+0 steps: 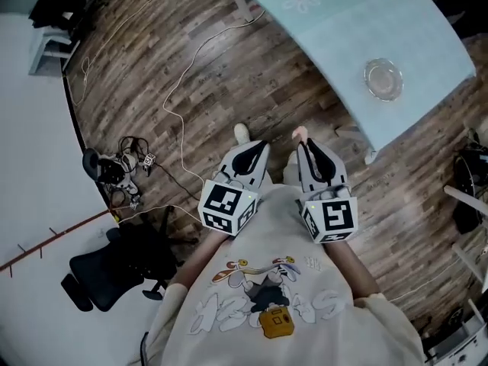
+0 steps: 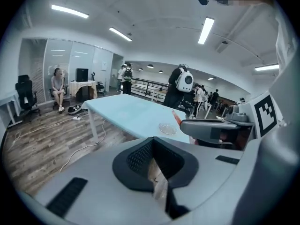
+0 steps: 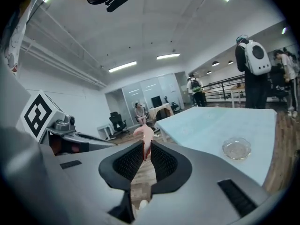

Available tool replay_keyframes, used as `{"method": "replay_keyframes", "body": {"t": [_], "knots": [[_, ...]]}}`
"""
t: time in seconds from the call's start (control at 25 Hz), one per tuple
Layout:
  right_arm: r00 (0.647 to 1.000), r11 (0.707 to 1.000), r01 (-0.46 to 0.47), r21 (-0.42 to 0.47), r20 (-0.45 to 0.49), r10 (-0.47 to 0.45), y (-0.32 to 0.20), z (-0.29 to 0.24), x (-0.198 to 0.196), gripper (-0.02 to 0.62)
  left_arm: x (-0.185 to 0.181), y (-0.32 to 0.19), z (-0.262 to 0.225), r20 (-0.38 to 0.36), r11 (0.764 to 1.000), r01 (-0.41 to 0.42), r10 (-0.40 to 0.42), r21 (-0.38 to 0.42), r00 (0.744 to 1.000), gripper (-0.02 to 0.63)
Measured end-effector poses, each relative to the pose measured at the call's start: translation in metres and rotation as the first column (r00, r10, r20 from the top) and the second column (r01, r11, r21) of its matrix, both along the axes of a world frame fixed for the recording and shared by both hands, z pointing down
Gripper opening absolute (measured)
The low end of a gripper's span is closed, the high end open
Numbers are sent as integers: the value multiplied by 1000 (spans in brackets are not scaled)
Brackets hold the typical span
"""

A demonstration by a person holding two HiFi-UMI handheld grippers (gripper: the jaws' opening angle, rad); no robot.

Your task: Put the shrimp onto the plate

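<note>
Half the job reads as done, as a judgement: your right gripper [image 3: 143,146] is closed on the shrimp [image 3: 144,136]. The pink body is nipped between the jaw tips and pokes out past them. Pick-up: entered as complete. (Obs. 1)

Agreed on the grasp. Entry for the other hand: your left gripper [image 2: 152,142] has its jaws drawn together with nothing between them. It plays no part at this point. (Obs. 2)

Placement: open. The plate [image 1: 383,79], clear glass, sits bare on the pale blue worktop [image 1: 335,21], near its edge. No shrimp on it. (Obs. 1)

Position check, head view: you hold both grippers close to your body, over the wooden floor [image 1: 191,75], well apart from the worktop. The shrimp is in the air, off to one side of the plate and short of it. (Obs. 2)

Remaining, as I judge it: carry the right gripper across to the worktop, bring the shrimp over the plate, lower it, part the jaws. (Obs. 1)

Caution for the log: the grip takes the shrimp by a thin bit at the tips, so it could swing or slip on the way. A steady carry seems wise. (Obs. 2)
</note>
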State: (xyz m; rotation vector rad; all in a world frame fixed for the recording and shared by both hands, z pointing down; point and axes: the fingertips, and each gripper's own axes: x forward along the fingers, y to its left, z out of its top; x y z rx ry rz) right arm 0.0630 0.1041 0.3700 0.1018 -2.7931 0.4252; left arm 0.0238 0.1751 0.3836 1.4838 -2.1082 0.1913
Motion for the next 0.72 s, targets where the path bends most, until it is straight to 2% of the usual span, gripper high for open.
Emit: {"method": "replay_keyframes", "body": {"t": [0.16, 0.28, 0.36, 0.52, 0.72], "knots": [[988, 988, -151, -7, -7, 151, -48, 6, 3, 67, -3, -49, 7, 17, 985, -169, 170, -22, 985, 8], [960, 960, -280, -14, -31, 279, -69, 14, 2, 67, -10, -77, 11, 28, 948, -316, 317, -30, 948, 8], [934, 935, -354, -14, -48, 353, -80, 19, -7, 67, -26, -92, 14, 18, 923, -384, 385, -25, 923, 8], [868, 871, -491, 6, -85, 490, -98, 28, -31, 67, -65, -123, 16, -18, 874, -486, 486, 0, 874, 8], [763, 767, -642, -4, -98, 638, -112, 28, -61, 66, -100, -149, 14, -13, 778, -628, 629, 17, 778, 8]]}}
